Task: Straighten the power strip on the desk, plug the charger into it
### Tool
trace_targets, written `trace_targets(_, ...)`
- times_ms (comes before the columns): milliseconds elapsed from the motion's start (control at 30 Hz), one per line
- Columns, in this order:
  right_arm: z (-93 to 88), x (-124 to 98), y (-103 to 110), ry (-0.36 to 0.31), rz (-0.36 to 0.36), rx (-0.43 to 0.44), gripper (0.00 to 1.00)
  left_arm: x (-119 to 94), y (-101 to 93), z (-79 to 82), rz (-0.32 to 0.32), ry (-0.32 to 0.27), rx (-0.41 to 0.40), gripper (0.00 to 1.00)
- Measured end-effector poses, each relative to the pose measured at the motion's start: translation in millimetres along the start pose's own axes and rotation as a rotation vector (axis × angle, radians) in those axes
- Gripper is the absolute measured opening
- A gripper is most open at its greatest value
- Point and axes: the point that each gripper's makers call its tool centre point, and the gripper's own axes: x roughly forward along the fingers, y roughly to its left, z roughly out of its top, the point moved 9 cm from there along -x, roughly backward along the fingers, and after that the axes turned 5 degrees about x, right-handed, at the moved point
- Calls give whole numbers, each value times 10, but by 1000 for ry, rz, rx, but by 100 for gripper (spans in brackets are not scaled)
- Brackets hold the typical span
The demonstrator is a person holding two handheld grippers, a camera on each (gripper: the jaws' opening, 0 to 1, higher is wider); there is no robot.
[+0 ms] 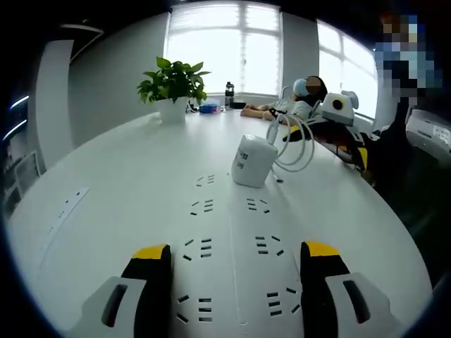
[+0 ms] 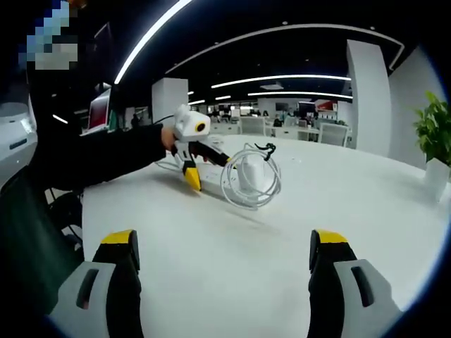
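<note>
A white power strip (image 1: 229,211) with several sockets lies flat on the white table (image 1: 127,162), running away from me between the jaws of my left gripper (image 1: 236,257), which stands open just above its near end. At the strip's far end sits the white charger block (image 1: 254,160) with its white cable (image 1: 294,144) coiled beside it. My right gripper (image 2: 224,243) is open over bare table, and nothing is between its jaws. The right gripper view shows the charger (image 2: 251,172) inside its cable coil (image 2: 250,184), with the left gripper (image 2: 192,176) just left of it.
A potted plant (image 1: 173,84) and a dark bottle (image 1: 229,93) stand at the table's far end by the window. A person (image 1: 299,98) leans on the table there. A flush socket panel (image 1: 63,211) sits in the tabletop at left. The right gripper (image 1: 331,137) hovers behind the charger.
</note>
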Motion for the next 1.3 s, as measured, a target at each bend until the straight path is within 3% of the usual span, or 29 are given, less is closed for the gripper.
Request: trace_targets(1300, -39, 19, 168, 32, 40, -25, 100, -210, -358, -159, -18, 0, 8, 75)
